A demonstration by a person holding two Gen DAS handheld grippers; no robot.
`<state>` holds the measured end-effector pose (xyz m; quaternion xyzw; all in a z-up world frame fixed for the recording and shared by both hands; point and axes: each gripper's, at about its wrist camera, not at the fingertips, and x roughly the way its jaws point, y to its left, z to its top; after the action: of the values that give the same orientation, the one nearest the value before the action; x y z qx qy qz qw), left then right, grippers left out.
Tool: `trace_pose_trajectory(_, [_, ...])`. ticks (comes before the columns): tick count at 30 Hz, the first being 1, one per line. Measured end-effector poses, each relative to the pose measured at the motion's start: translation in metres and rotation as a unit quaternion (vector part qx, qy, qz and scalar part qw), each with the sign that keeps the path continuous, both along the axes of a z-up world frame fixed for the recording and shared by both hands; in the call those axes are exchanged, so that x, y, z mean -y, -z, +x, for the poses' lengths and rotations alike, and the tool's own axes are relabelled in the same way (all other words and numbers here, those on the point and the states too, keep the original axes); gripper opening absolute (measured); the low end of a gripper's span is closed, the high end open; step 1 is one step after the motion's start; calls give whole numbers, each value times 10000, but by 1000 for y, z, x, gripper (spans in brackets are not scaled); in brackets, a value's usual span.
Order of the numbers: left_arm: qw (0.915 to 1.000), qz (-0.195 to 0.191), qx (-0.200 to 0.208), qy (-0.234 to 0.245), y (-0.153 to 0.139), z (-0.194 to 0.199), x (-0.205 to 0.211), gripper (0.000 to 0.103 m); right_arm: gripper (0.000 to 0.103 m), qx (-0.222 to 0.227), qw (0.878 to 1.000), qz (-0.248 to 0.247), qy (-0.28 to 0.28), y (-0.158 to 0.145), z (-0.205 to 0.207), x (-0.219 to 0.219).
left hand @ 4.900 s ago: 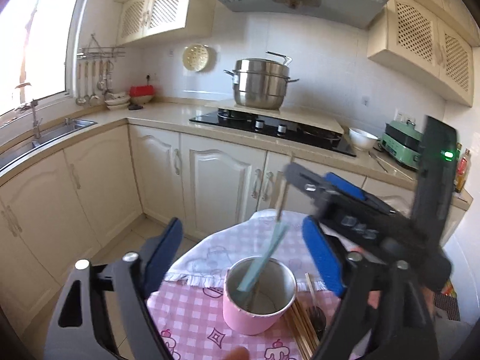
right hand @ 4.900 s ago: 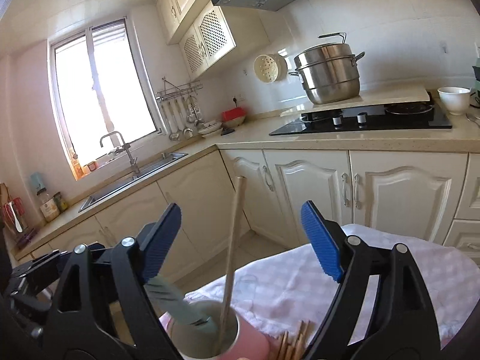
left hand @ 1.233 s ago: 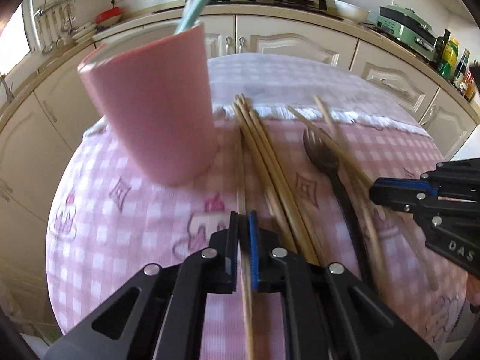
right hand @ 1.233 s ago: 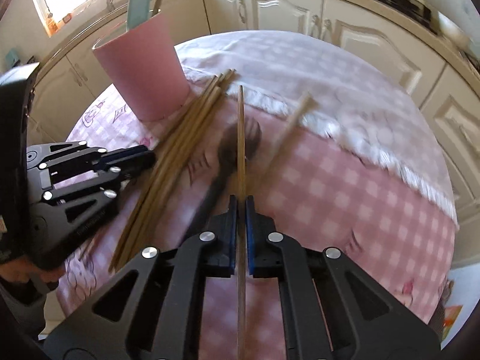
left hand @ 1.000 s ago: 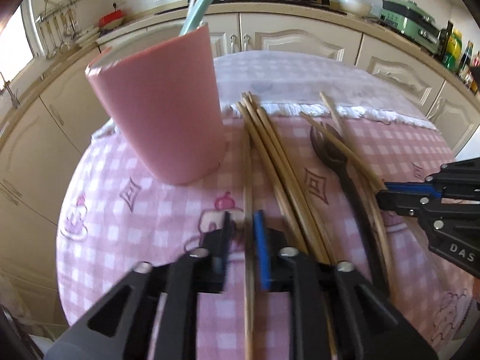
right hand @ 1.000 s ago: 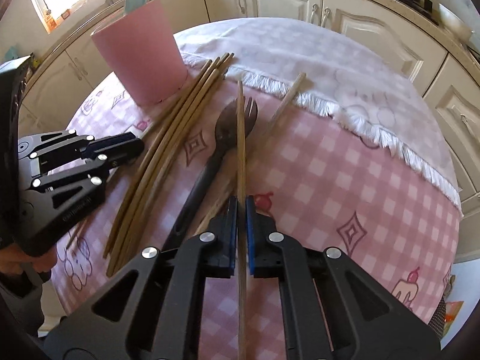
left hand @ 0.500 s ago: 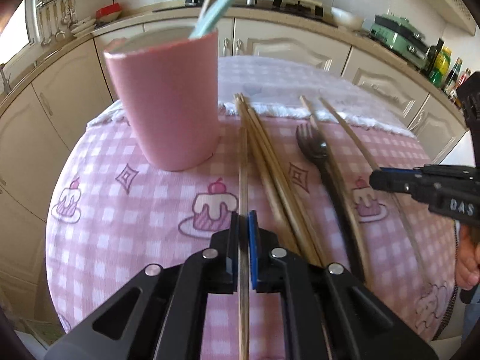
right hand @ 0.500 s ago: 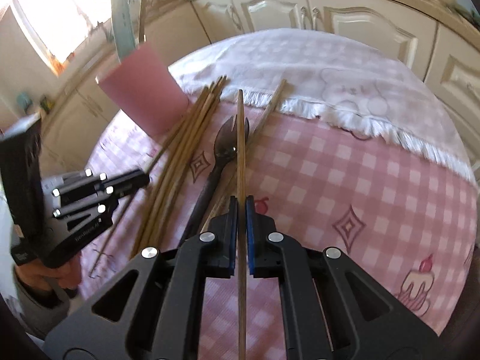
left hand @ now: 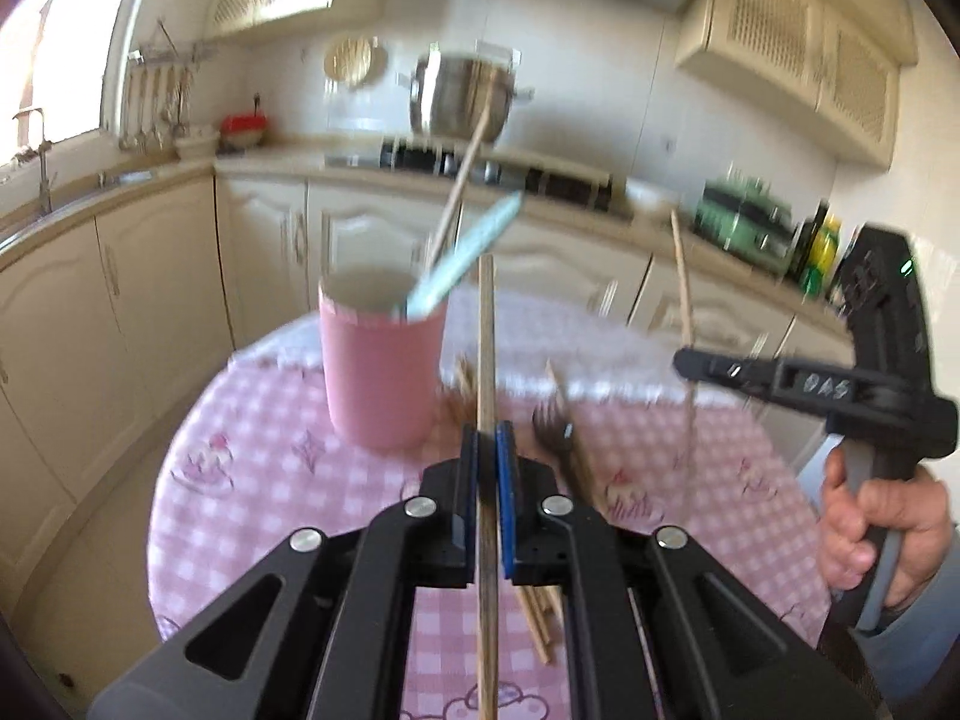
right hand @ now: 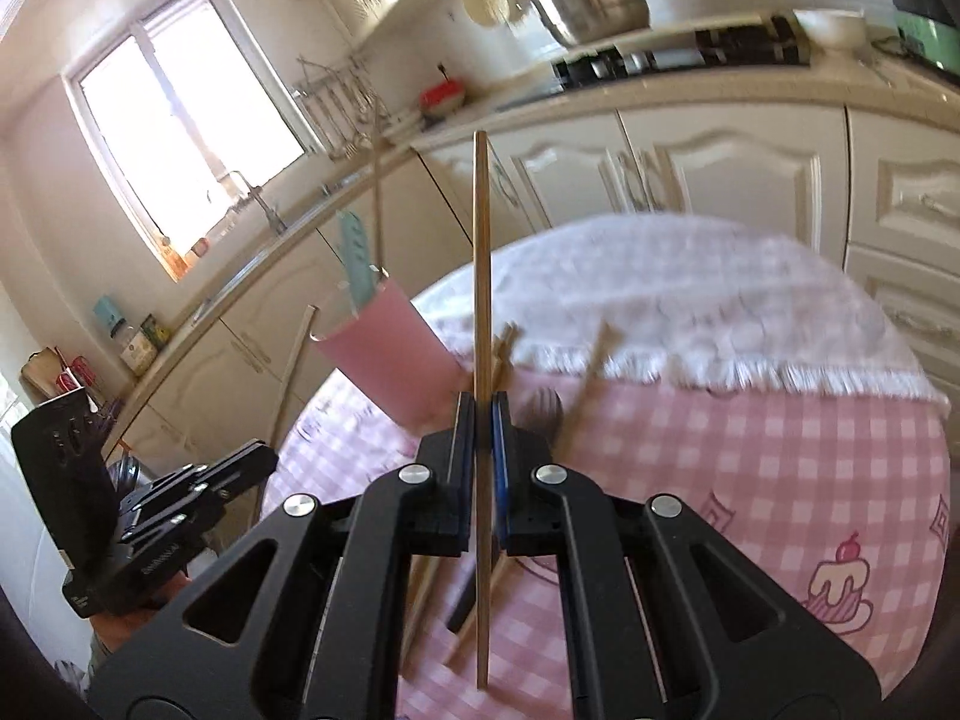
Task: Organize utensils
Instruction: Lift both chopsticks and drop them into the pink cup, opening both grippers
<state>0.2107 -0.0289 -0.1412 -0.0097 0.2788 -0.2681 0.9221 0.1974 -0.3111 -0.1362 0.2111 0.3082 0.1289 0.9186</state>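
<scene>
The pink cup (left hand: 384, 366) stands upright toward the left of the checked surface (left hand: 252, 516), already holding a pale blue utensil (left hand: 462, 264) and a wooden stick, and it serves as the landmark here. Just right of the cup, the left tool (left hand: 487, 468) is clenched on a chopstick (left hand: 486, 360) whose long axis runs straight ahead along the fingers, its far tip level with the cup's rim and beside it. Farther right of the cup, the right tool (right hand: 482, 420) is likewise clenched on a second chopstick (right hand: 480, 252); the left hand appears nearer the cup, and loose chopsticks (left hand: 540, 612) and a dark fork (left hand: 555, 432) lie on the surface.
</scene>
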Motion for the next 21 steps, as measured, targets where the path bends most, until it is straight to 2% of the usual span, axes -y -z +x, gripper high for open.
trace_pose_trajectory(4, [9982, -283, 514, -88, -27, -5, -5, 5, 6, 236, 9997, -33, -87, -19, -1, -7])
trace_pose_trajectory(12, [9928, -532, 1029, -320, -69, 17, -10, 5, 6, 713, 9965, -301, -317, -55, 8, -28])
trace_pose_trajectory(21, [9821, -923, 1521, -618, -104, 50, -14, 5, 6, 1113, 9912, -463, -555, -92, 17, -50])
